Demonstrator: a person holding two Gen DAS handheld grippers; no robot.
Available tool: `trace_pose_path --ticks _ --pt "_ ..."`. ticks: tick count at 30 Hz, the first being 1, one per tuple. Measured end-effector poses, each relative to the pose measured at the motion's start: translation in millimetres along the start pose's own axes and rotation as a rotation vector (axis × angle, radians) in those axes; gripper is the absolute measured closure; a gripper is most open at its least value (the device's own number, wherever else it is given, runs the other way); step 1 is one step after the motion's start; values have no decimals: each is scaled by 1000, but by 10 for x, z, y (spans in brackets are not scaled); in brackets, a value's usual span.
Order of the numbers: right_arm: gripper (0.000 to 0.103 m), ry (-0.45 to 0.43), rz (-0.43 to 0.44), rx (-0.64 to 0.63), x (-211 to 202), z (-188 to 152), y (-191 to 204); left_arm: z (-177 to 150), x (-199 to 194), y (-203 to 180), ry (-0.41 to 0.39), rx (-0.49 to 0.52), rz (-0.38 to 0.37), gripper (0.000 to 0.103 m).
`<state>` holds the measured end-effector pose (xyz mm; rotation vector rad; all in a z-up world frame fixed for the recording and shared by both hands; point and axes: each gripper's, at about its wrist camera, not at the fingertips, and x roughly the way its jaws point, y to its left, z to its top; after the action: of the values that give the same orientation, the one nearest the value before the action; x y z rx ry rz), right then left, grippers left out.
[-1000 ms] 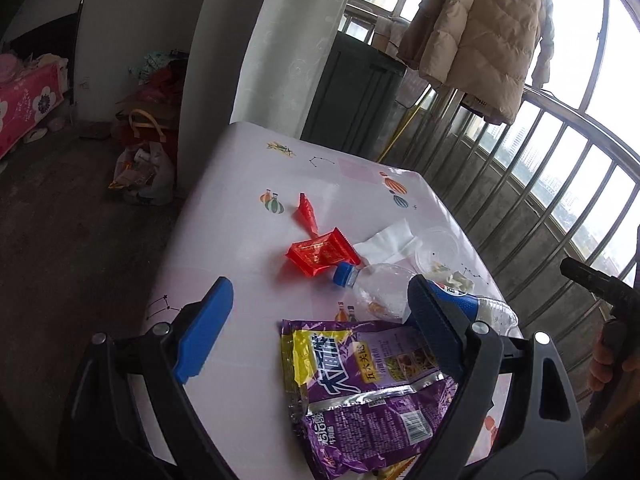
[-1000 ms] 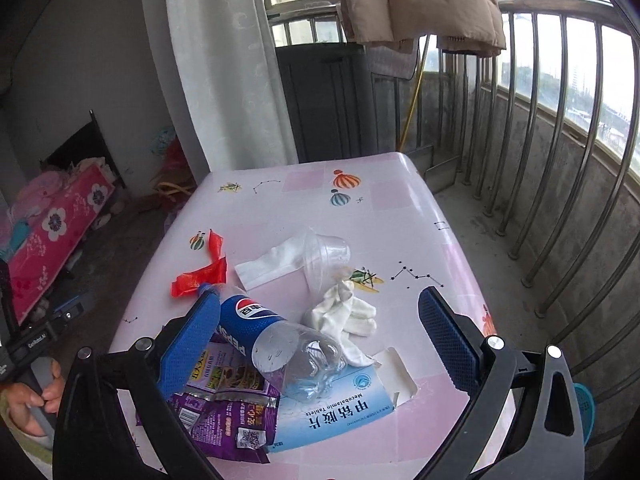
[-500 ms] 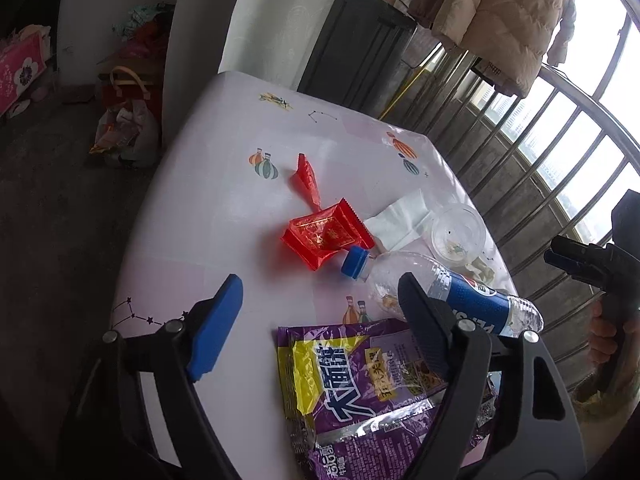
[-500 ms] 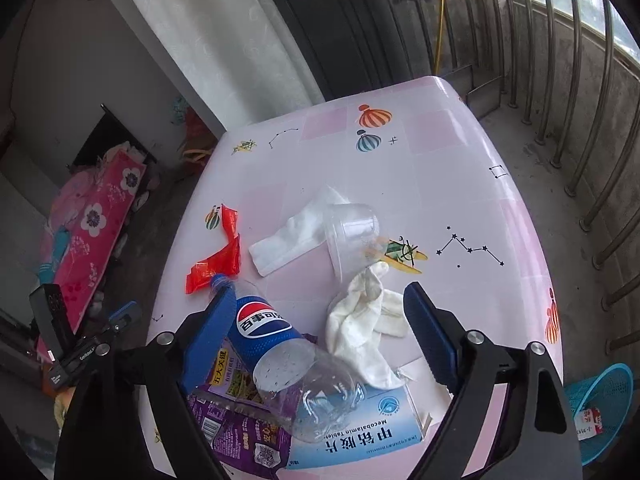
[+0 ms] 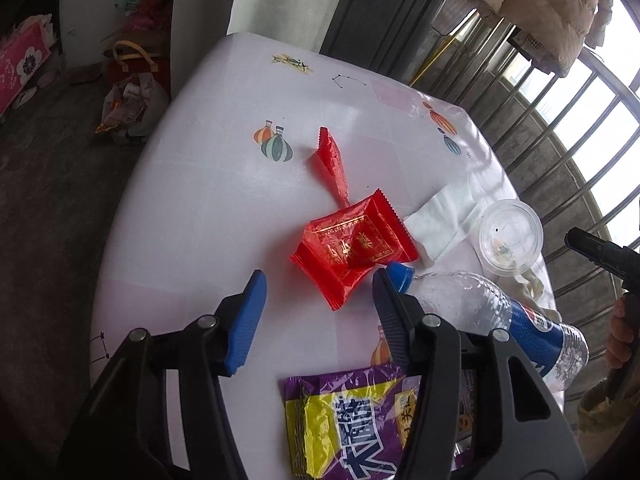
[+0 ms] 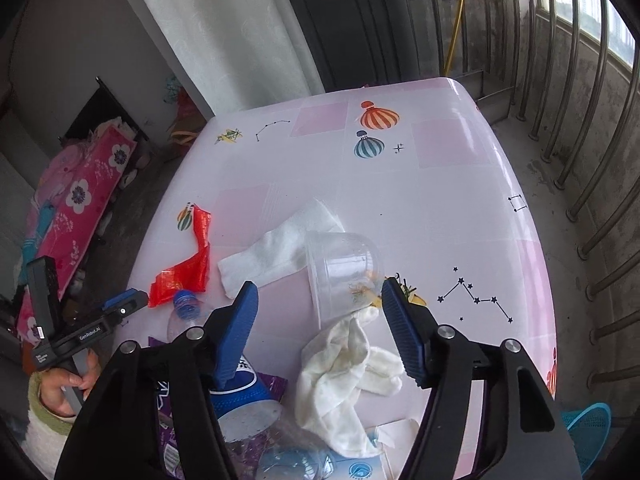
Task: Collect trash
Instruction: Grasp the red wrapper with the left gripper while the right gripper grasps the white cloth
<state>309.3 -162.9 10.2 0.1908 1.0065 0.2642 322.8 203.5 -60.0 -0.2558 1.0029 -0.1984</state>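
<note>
1. Step in hand, as I judge it: the approach to the first pickups. None of the trash has been lifted yet; all of it lies on the table (image 5: 192,184).

2. Taking the plastic bottle (image 5: 472,308) as landmark: the red wrapper (image 5: 354,248) lies just beyond its blue cap, and a second, narrower red wrapper (image 5: 332,164) lies farther beyond that. The clear cup (image 6: 344,272) lies on its side beside the bottle's neck end, resting on the white napkin (image 6: 280,252), and the crumpled tissue (image 6: 344,368) sits against the bottle's body. The purple bag (image 5: 352,424) lies under the bottle's near side.

3. The left gripper (image 5: 316,292) hovers above the table just short of the red wrapper, released and grasping nothing. Its jaws have just been closing, with nothing between them.

4. The right gripper (image 6: 316,308) hangs over the clear cup and crumpled tissue, also released and empty. Its jaws too have just been narrowing, and the pads are not pressing on anything.

5. Next move, judged: each gripper must sink lower until its pads straddle its target, then clench. The thin wrapper calls for a near-table pinch.

6. Against the earlier frames, both grippers sit lower and closer over the table, pitched more steeply down, and the litter fills more of each view.
</note>
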Motion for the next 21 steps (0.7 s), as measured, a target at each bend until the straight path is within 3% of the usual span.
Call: trace_pose_path --ticks 5,10,21 --pt "49 10 -85 -79 184 42 77 45 161 -111 10 55 69 61" --pt "63 23 -145 -115 324 43 87 43 276 -170 16 107 153 75" --pt "94 33 -135 -51 346 10 -86 40 387 -146 7 156 231 93"
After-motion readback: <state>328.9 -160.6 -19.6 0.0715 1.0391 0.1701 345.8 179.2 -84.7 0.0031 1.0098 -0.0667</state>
